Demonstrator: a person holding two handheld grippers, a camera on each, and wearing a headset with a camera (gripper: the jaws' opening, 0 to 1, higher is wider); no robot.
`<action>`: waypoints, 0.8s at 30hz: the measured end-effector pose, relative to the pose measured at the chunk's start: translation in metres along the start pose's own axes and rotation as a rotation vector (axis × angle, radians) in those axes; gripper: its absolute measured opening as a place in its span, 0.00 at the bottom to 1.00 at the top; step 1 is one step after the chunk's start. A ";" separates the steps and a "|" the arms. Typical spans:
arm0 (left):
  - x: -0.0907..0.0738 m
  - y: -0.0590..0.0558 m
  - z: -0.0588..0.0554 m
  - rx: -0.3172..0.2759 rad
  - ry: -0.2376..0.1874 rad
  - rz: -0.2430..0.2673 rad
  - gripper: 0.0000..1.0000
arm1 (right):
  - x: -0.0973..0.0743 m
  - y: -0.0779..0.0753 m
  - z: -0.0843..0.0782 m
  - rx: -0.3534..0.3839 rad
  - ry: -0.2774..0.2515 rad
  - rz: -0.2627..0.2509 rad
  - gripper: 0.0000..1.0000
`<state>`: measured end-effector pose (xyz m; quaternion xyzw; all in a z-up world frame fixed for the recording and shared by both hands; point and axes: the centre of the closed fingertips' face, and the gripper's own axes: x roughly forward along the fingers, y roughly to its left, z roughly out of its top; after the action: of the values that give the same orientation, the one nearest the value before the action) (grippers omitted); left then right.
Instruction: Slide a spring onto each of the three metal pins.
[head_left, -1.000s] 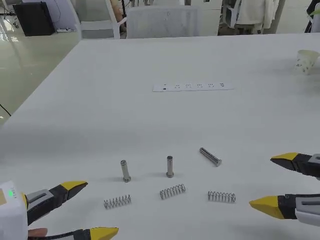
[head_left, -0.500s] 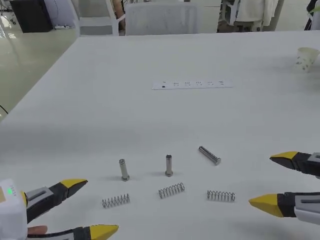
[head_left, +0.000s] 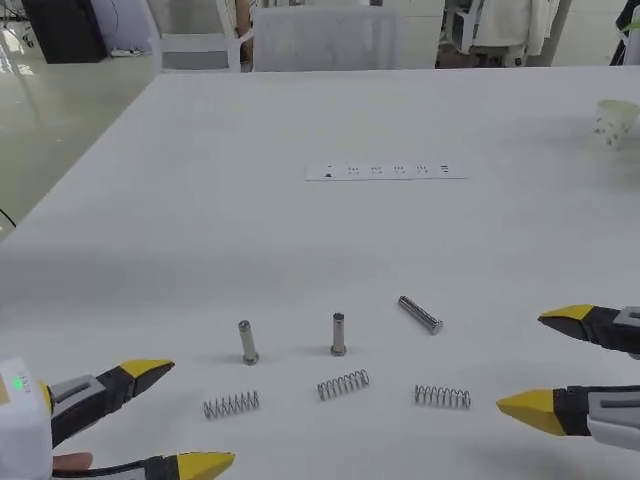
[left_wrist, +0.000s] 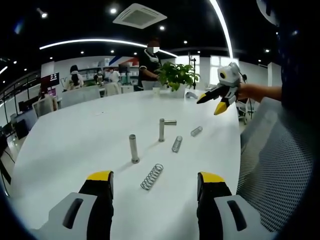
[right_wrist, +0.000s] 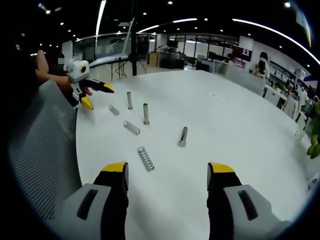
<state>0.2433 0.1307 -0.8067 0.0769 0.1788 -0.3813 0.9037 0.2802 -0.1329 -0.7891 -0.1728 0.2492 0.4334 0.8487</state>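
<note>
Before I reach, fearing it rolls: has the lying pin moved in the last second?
No. The lying pin keeps its gap to the middle upright pin and the power strip.

Power strip (head_left: 385, 172) on the white table (head_left: 200, 200) — paper cup (head_left: 611, 122) well apart.

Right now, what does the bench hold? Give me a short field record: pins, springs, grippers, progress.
pins: three on the table; left pin and middle pin upright, right pin lying on its side
springs: loose in a row in front of the pins: left spring, middle spring, right spring
left gripper: open, empty, beside the left spring
right gripper: open, empty, right of the right spring
progress: no spring on any pin
other: power strip, paper cup farther back
</note>
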 end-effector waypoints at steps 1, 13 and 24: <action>0.000 0.000 0.000 0.000 -0.001 0.000 0.63 | 0.000 0.000 0.001 -0.003 -0.001 0.001 0.63; -0.001 -0.002 0.000 -0.002 -0.001 -0.002 0.63 | 0.011 -0.007 0.017 -0.030 0.003 0.013 0.63; -0.002 -0.002 0.001 0.005 -0.005 0.001 0.63 | 0.032 -0.020 0.039 -0.088 0.031 0.017 0.57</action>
<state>0.2404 0.1302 -0.8049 0.0784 0.1757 -0.3812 0.9042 0.3236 -0.1032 -0.7743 -0.2144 0.2446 0.4484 0.8325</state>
